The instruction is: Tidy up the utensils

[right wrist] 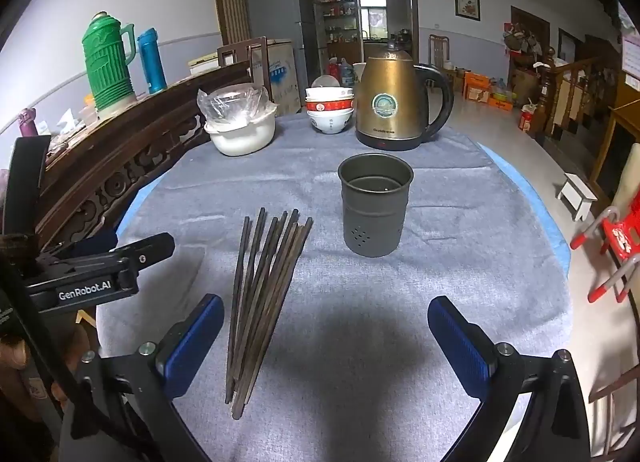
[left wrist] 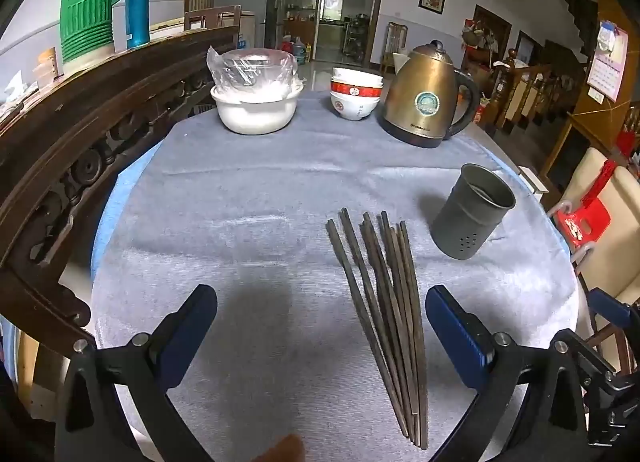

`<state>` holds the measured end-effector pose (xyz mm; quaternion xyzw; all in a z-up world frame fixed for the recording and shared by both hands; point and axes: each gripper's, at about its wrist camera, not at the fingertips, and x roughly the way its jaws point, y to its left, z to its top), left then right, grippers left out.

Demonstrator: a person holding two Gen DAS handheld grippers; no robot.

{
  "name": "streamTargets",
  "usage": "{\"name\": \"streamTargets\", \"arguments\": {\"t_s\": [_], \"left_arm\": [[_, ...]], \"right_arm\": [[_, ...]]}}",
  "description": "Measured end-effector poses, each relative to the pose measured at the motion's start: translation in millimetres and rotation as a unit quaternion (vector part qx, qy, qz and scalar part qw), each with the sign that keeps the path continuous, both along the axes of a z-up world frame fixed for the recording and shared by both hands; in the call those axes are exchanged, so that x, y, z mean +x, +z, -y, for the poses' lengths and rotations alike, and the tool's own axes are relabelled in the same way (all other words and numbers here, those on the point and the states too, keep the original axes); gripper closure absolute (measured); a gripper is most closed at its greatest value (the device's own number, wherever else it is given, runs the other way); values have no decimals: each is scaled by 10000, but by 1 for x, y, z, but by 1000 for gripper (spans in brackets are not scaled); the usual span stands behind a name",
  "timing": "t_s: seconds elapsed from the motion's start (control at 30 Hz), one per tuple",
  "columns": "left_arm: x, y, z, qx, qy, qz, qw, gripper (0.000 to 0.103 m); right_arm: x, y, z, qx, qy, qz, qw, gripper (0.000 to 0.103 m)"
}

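Several dark wooden chopsticks [left wrist: 384,310] lie fanned out on the grey-blue cloth, their tips gathered near the front edge; the right wrist view shows the chopsticks [right wrist: 264,294] left of centre. A grey metal utensil holder [left wrist: 472,211] with small holes stands upright and empty just beyond them, and the holder [right wrist: 374,203] sits mid-table in the right wrist view. My left gripper [left wrist: 320,342] is open above the cloth, with the chopsticks nearer its right finger. My right gripper [right wrist: 326,346] is open, the chopsticks beside its left finger. Neither touches anything.
At the back stand a white pot [left wrist: 256,109] with plastic-wrapped bowls, stacked red-and-white bowls [left wrist: 355,95] and a brass kettle [left wrist: 426,95]. A carved wooden rail [left wrist: 80,141] runs along the left with a green thermos [left wrist: 86,5]. The left gripper's body [right wrist: 92,274] shows at the left.
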<state>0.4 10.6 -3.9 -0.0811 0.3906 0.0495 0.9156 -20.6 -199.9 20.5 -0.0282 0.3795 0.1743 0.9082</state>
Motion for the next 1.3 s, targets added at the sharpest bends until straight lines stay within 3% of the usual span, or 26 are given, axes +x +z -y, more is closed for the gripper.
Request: {"name": "streamTargets", "arguments": {"t_s": [1.3], "left_arm": [[3,-9,-4,-27,-18,-145,9999,0]], "right_arm": [[1,-4,3,-13,-116,-112,9999,0]]}}
